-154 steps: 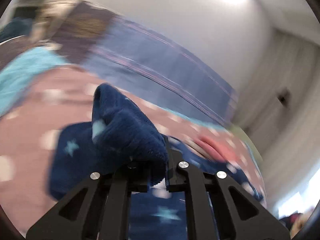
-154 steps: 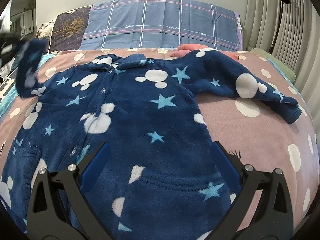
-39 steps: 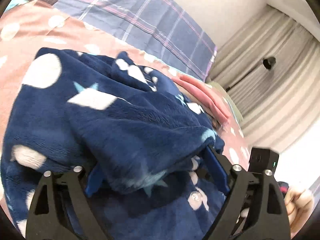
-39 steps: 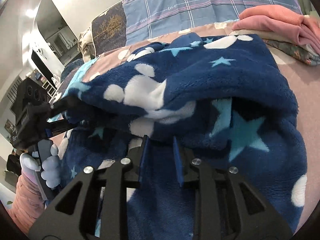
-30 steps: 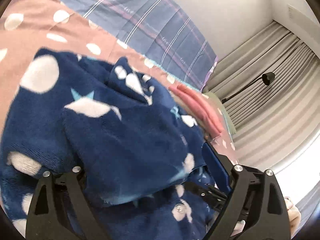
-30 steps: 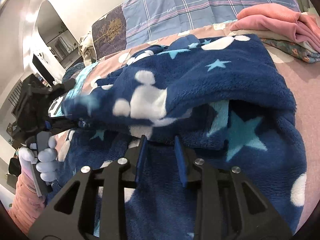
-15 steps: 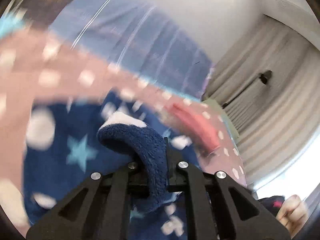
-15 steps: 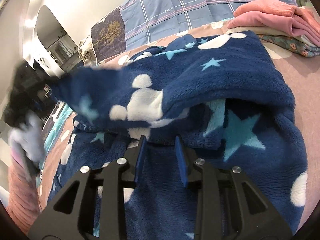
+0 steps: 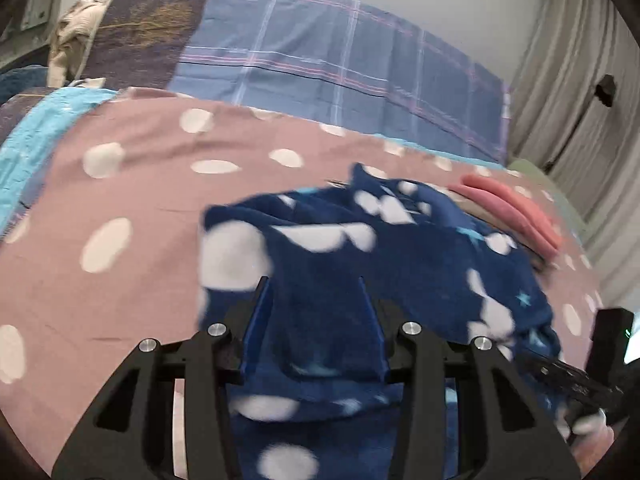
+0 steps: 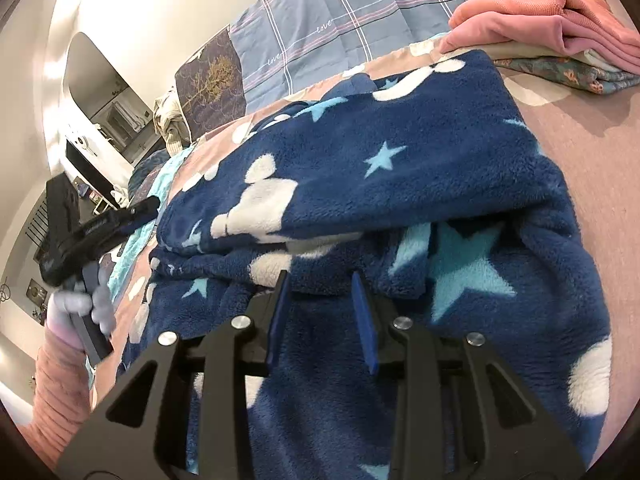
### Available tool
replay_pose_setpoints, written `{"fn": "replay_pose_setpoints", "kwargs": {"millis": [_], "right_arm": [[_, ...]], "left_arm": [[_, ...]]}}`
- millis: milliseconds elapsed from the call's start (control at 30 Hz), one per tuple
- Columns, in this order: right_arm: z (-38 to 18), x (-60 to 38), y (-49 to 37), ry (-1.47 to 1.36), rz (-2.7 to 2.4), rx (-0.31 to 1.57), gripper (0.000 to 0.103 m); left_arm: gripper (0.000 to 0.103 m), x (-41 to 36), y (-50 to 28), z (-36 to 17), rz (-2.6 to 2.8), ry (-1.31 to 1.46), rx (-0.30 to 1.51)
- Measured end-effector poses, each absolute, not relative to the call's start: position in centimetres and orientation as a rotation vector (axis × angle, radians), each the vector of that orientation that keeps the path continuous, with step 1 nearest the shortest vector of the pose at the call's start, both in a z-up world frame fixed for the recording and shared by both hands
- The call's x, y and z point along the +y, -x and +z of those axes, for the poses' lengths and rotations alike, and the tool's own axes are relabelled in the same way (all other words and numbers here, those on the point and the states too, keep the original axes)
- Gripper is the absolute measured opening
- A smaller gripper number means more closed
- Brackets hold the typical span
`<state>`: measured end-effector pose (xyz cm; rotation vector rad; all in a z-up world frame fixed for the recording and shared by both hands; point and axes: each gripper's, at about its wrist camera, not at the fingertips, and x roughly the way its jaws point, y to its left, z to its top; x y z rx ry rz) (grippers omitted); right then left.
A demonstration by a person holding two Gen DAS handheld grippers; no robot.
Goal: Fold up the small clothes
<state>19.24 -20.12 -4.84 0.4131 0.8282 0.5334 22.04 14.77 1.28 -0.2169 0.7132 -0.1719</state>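
A navy fleece garment [image 9: 400, 256] with white blobs and light-blue stars lies partly folded on the bed, its upper layer doubled over the lower one [image 10: 400, 168]. My left gripper [image 9: 314, 284] hovers at its left edge. Its jaws are opening, and a flap of fleece lies loosely between the pads. In the right wrist view the left gripper [image 10: 148, 205] sits just off the garment's left edge. My right gripper [image 10: 319, 276] is at the near edge under the fold, jaws narrow with fleece between the pads. Its black body [image 9: 612, 332] shows at the right of the left wrist view.
Folded pink clothes [image 10: 552, 20] rest on a floral cloth [image 10: 560, 72] beyond the garment at the right. A plaid pillow [image 9: 340, 68] lines the headboard. The dotted pink bedspread [image 9: 120, 184] stretches left. A gloved hand [image 10: 80, 304] holds the left gripper.
Half a second ago the left gripper was shut on a fold of fleece. Its jaws have since parted and it has swung round and drawn back. The right gripper has kept still.
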Motion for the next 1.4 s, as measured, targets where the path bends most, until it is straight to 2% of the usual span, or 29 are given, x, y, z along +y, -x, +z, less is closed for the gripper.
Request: {"fn": "replay_pose_setpoints", "kwargs": {"millis": [100,200,300,400,467,533,633,700,767,867,1000,1133,1167,1400], "right_arm": [[-4.8,-20.2,-19.3,-0.411,0.531,0.828,0.032],[-4.6,-20.1,-19.3,-0.404,0.519,0.827,0.032],[-3.7,-20.0,-18.7,-0.371,0.481,0.833,0.034],[-0.3,-19.0,-17.4,-0.287,0.527,0.745,0.036],[2.5,-18.0,-17.0,-0.211,0.538,0.661,0.048],[4.3,-17.3,-17.7,-0.160,0.515,0.611,0.051],[1.9,-17.2,-21.2,-0.080,0.369,0.713,0.050],[-3.5,-17.8,-23.8,-0.036,0.262,0.886,0.049],[-3.8,-19.6,-23.5,-0.147,0.317,0.839,0.048],[-3.1,-19.0,-23.0,-0.104,0.293,0.836,0.048],[-1.4,-20.0,-20.0,-0.105,0.277,0.822,0.049],[0.4,-23.1,-14.7,-0.158,0.351,0.804,0.051],[0.6,-23.3,-13.3,-0.160,0.368,0.804,0.052],[1.1,-20.7,-4.1,-0.289,0.743,0.873,0.052]], "left_arm": [[0.052,12.5,-22.4,-0.1,-0.174,0.157,0.758],[0.066,10.9,-23.7,-3.4,-0.086,0.007,0.828],[0.067,11.3,-22.9,-3.3,-0.088,0.018,0.815],[0.068,11.5,-22.7,-3.6,-0.094,0.022,0.815],[0.068,11.3,-22.9,-3.6,-0.088,0.015,0.820],[0.069,11.2,-23.0,-3.7,-0.083,0.008,0.818],[0.069,11.3,-23.0,-3.9,-0.084,0.014,0.814],[0.071,11.3,-23.0,-4.0,-0.090,0.019,0.811],[0.072,11.1,-23.0,-4.1,-0.083,0.008,0.811],[0.072,11.0,-22.8,-3.8,-0.076,0.001,0.809],[0.072,12.5,-18.7,-1.2,-0.143,0.092,0.754],[0.077,13.8,-12.1,1.0,-0.219,0.088,0.689],[0.080,13.9,-10.6,1.1,-0.218,0.074,0.686],[0.081,15.7,-2.2,-0.7,-0.177,0.115,0.717]]}}
